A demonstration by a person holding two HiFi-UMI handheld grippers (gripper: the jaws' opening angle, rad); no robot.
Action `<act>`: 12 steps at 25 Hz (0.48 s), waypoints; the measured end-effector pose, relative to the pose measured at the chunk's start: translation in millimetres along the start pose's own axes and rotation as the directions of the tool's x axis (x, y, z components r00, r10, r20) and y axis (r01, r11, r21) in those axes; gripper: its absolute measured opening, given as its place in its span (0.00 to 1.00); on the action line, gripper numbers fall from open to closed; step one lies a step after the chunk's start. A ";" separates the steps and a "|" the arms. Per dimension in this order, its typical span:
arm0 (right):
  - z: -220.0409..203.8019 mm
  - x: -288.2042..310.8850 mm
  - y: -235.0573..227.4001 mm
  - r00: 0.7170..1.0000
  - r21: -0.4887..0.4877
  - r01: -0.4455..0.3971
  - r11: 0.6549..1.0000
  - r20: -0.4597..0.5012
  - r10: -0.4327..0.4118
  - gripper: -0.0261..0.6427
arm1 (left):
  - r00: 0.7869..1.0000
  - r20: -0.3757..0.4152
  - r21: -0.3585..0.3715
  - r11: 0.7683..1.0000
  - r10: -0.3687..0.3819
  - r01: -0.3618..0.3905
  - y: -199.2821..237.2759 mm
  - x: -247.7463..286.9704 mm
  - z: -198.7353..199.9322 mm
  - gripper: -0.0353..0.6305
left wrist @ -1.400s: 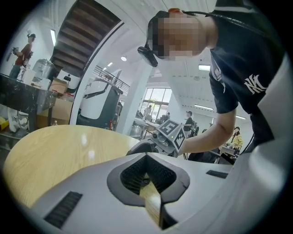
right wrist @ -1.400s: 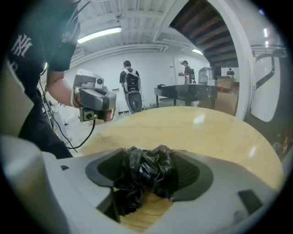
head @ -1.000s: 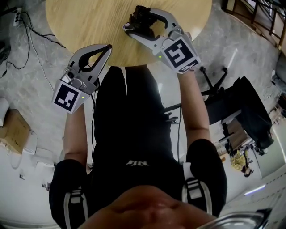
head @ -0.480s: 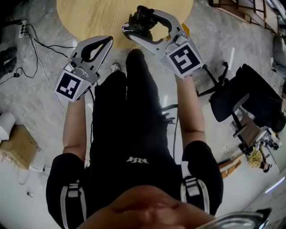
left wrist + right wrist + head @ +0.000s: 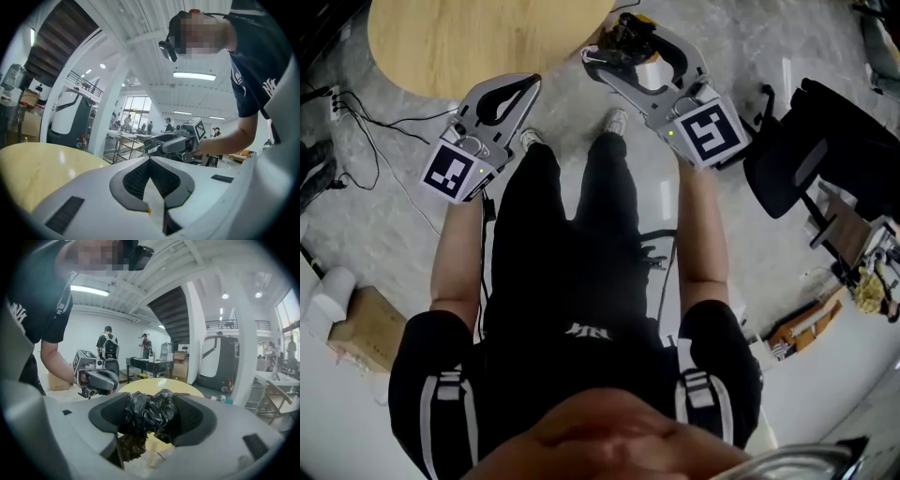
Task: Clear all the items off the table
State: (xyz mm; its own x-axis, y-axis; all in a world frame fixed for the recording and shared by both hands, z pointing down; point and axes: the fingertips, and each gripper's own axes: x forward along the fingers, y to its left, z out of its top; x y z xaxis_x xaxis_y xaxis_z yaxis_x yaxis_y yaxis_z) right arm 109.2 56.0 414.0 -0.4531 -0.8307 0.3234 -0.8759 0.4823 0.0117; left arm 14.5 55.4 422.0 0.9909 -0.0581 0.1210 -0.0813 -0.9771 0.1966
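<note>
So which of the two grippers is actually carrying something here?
The right gripper: its jaws clamp a crumpled black bag. The left gripper is shut with nothing between its jaws.

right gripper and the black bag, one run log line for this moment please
left gripper: shut, empty | right gripper: shut on crumpled black bag | position: beside table, over floor
</note>
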 end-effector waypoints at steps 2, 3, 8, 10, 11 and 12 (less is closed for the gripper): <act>-34.4 -52.2 -33.5 1.000 0.035 0.028 0.999 -0.008 -0.028 0.52 | 1.000 -0.007 -0.002 1.000 -0.028 0.028 -32.2 57.1 -12.5 0.07; -45.4 -65.6 -42.8 0.999 0.047 0.038 0.998 -0.016 -0.037 0.52 | 0.999 -0.010 0.001 0.999 -0.037 0.037 -38.7 72.5 -16.6 0.07; -58.8 -69.5 -50.4 0.999 0.073 0.046 0.996 -0.028 -0.044 0.52 | 0.999 -0.040 0.023 0.999 -0.023 0.024 -25.5 78.4 -25.2 0.07; -64.9 -74.4 -53.6 0.999 0.070 0.037 0.997 -0.031 -0.035 0.52 | 0.999 -0.049 0.011 1.000 0.004 -0.003 -25.1 79.9 -29.0 0.07; -69.4 -77.5 -56.6 0.999 0.067 0.031 0.997 -0.031 -0.029 0.52 | 0.998 -0.056 0.005 1.000 0.016 -0.016 -26.7 82.7 -31.9 0.07; -76.7 -83.7 -63.2 0.999 0.067 0.024 0.997 -0.030 -0.022 0.52 | 0.998 -0.065 -0.001 1.000 0.026 -0.026 -31.0 91.0 -36.4 0.07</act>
State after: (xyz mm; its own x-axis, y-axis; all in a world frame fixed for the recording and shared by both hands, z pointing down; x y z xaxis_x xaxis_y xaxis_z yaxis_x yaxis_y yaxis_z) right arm 215.3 116.4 458.8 -0.4286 -0.8324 0.3514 -0.8957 0.4425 -0.0444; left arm 103.3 87.9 462.4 0.9794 -0.0699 0.1892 -0.1070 -0.9752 0.1939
